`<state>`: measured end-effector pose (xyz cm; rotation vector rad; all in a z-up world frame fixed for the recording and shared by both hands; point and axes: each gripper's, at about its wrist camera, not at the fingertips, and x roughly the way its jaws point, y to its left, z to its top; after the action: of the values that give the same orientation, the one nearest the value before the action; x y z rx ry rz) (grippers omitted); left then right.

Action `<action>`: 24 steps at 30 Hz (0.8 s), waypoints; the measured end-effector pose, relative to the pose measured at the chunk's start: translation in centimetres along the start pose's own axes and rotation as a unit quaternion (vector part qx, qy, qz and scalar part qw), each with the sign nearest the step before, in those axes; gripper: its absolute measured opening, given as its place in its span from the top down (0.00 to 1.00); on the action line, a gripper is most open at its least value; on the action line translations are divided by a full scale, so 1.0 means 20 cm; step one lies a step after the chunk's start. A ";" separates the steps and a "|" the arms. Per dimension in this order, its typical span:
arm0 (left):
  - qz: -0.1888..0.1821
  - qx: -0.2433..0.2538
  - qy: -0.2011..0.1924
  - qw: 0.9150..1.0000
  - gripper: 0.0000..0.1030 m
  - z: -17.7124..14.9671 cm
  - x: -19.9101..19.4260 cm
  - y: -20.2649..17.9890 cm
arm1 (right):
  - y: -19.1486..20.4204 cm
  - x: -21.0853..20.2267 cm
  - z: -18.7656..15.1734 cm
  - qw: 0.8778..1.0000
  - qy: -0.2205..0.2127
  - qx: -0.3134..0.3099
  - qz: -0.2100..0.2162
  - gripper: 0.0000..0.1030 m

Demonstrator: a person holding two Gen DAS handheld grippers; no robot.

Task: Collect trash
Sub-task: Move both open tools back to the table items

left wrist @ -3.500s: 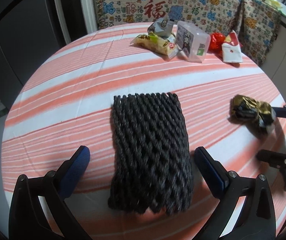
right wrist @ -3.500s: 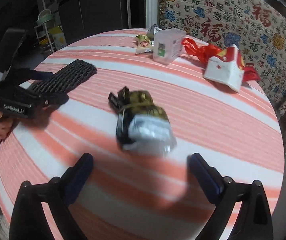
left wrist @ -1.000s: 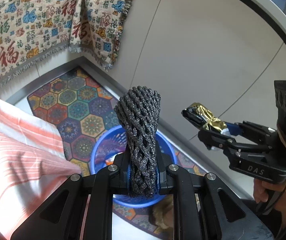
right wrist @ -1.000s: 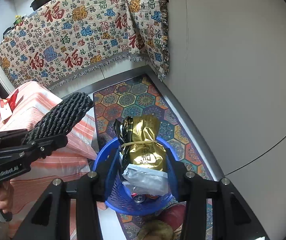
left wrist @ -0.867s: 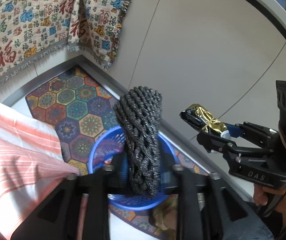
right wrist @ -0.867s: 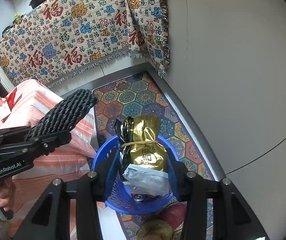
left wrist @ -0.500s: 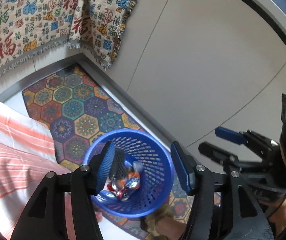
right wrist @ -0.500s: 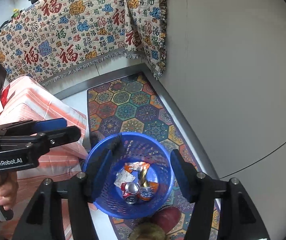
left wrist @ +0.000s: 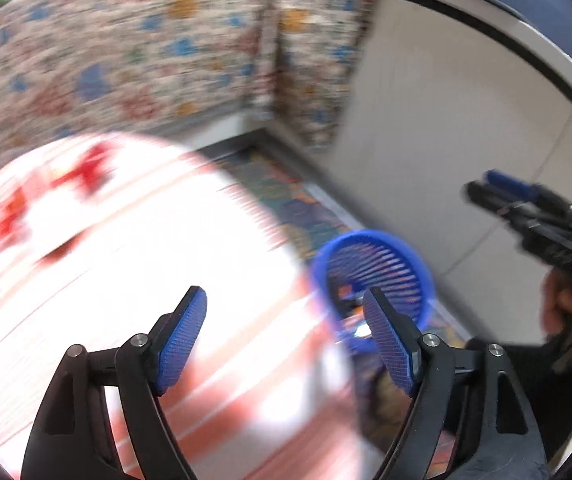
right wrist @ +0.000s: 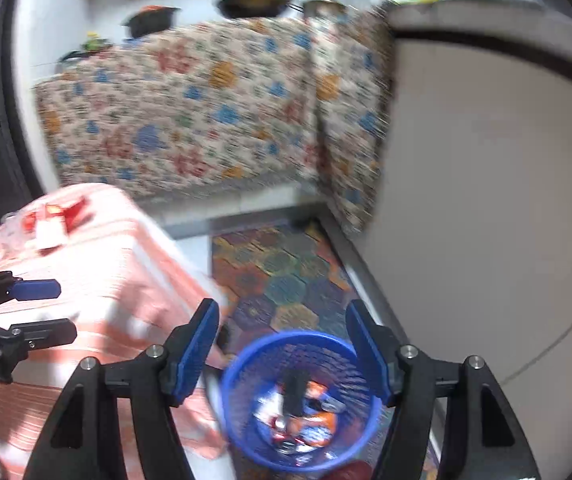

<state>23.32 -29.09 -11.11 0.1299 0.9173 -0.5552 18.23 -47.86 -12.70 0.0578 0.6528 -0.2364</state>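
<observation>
The left gripper (left wrist: 286, 340) and right gripper (right wrist: 282, 354) are both opening their jaws with nothing between them. Collected trash is lying inside the blue basket (right wrist: 238, 380), beside the striped counter (left wrist: 126, 260). Red wrappers (right wrist: 52, 216) are waiting there; I'd approach steadily. A patterned rug (right wrist: 286, 272) is lying under the basket.

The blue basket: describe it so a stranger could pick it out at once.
Start at the round table with the pink-and-white striped cloth, then look down to the patterned hexagon rug beside it. On that rug stands the round blue plastic mesh basket, the only blue container on the floor, with crumpled wrappers and a can at its bottom.
</observation>
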 end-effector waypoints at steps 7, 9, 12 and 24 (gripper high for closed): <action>0.128 -0.065 0.024 0.989 0.18 -0.39 -0.19 0.66 | 0.75 -0.01 -0.03 0.991 0.018 -0.067 0.116 0.31; 0.148 -0.091 0.032 0.984 0.18 -0.47 -0.22 0.82 | 0.98 0.00 -0.06 0.985 0.032 -0.106 0.135 0.31; 0.164 -0.122 0.019 0.979 0.14 -0.54 -0.28 1.01 | 1.24 0.06 -0.11 0.978 0.058 -0.126 0.156 0.31; 0.176 -0.129 0.007 0.976 0.00 -0.54 -0.27 1.25 | 1.69 0.36 -0.14 0.975 0.108 -0.139 0.134 0.25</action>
<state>25.64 -2.04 -16.59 0.0590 0.9471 -0.1033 30.16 -16.13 -20.01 -0.0989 0.8813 0.1265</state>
